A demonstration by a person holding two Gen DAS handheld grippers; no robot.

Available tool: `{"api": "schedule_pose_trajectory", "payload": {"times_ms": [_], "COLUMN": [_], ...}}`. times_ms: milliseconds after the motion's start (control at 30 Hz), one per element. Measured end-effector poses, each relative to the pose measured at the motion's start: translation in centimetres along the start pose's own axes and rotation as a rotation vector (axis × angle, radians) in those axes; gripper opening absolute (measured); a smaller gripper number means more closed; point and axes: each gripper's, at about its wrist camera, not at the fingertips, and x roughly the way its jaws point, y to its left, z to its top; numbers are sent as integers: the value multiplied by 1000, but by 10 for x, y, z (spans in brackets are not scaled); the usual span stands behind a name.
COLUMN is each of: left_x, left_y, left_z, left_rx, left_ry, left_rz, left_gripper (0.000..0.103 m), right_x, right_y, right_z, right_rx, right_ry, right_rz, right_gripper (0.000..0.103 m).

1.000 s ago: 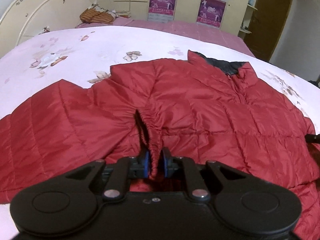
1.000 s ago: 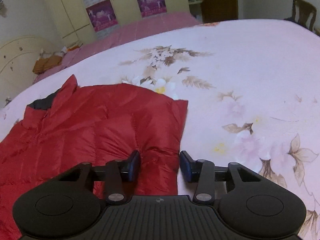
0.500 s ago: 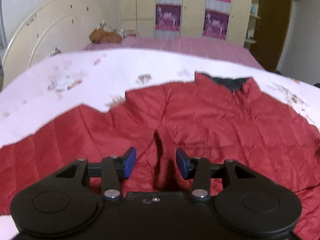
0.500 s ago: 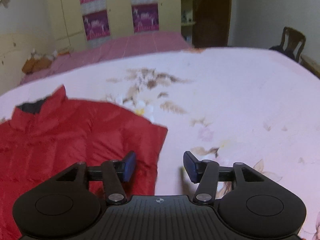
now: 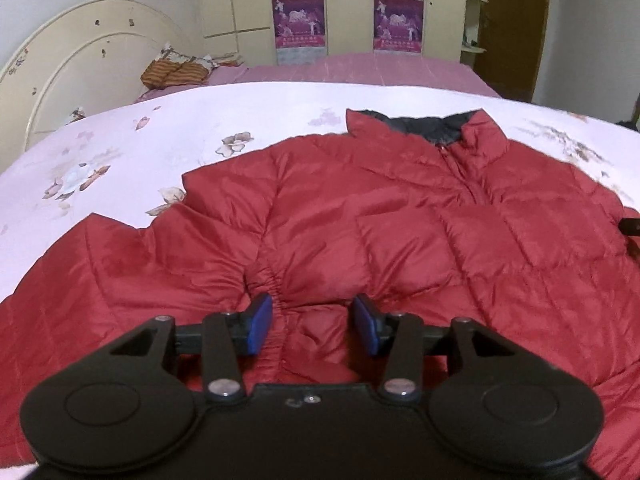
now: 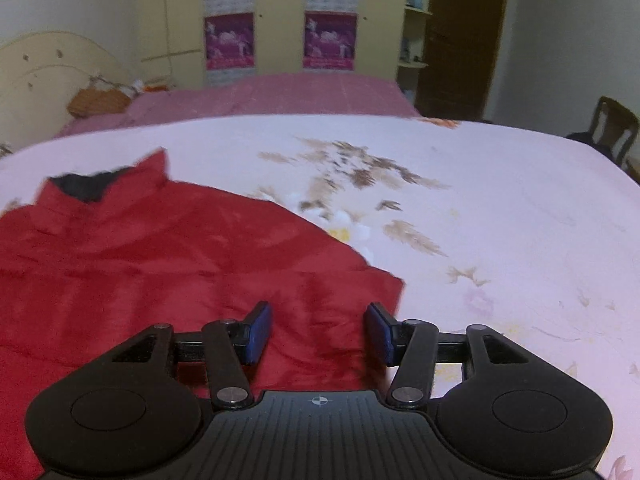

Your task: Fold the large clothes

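Your red puffer jacket (image 5: 400, 232) lies front-up on the floral bedsheet (image 5: 120, 152), collar (image 5: 424, 128) pointing away from you and its dark lining showing at the neck. In the left wrist view a sleeve (image 5: 100, 272) spreads out to the left, and an elastic, gathered edge (image 5: 272, 292) sits bunched just ahead of your left gripper (image 5: 313, 324). That gripper's jaws are opening, blue pads parted with the red fabric beneath them but not pinched, so it holds nothing. Your right gripper (image 6: 318, 332) stands about half open over the jacket's right edge (image 6: 384, 280), also gripping nothing; its right pad hangs near where red fabric gives way to sheet. Judging from how things lie, the jacket looks laid out and perhaps one side brought in, but no compact fold shows yet: the left sleeve is not tucked and the body is not doubled over. Most of the folding seems left for you. Beyond lie a pink bed (image 6: 280, 96) and the wardrobe (image 6: 280, 20).
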Motion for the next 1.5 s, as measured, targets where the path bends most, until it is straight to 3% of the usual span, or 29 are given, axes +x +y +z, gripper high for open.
{"api": "schedule_pose_trajectory", "payload": {"times_ms": [67, 100, 133, 233, 433, 567, 633, 667, 833, 1100, 1200, 1500], "left_x": [2, 2, 2, 1, 2, 3, 3, 4, 8, 0, -14, -64], "left_y": [1, 2, 3, 1, -1, -1, -1, -1, 6, 2, 5, 24], "left_z": [0, 0, 0, 2, 3, 4, 5, 5, 5, 8, 9, 1], "left_rx": [1, -2, -7, -7, -8, -11, -9, -7, -57, -69, -102, -172], "left_ry": [4, 5, 8, 17, 22, 30, 33, 34, 54, 70, 59, 33], "left_rz": [-5, -6, -7, 0, 13, 16, 19, 22, 26, 57, 63, 112], "left_gripper": [46, 46, 46, 46, 46, 46, 47, 48, 59, 58, 58, 71], "right_x": [11, 14, 16, 9, -47, -55, -55, -53, -42, -40, -40, -42], "right_y": [-8, -11, -14, -18, -3, 23, 35, 39, 46, 47, 47, 46], "right_z": [-2, -3, -2, 4, 4, -7, -18, -24, -41, -52, -50, -49], "right_rx": [37, 55, 65, 62, 41, -25, -74, -92, -168, -208, -219, -218], "right_ry": [18, 22, 27, 42, -101, -55, -28, -6, 30, 12, 17, 15], "right_rz": [4, -10, -17, -18, 31, 142, 163, 170, 153, 141, 144, 147], "right_gripper": [59, 71, 76, 76, 76, 75, 58, 57, 59, 61, 61, 64]}}
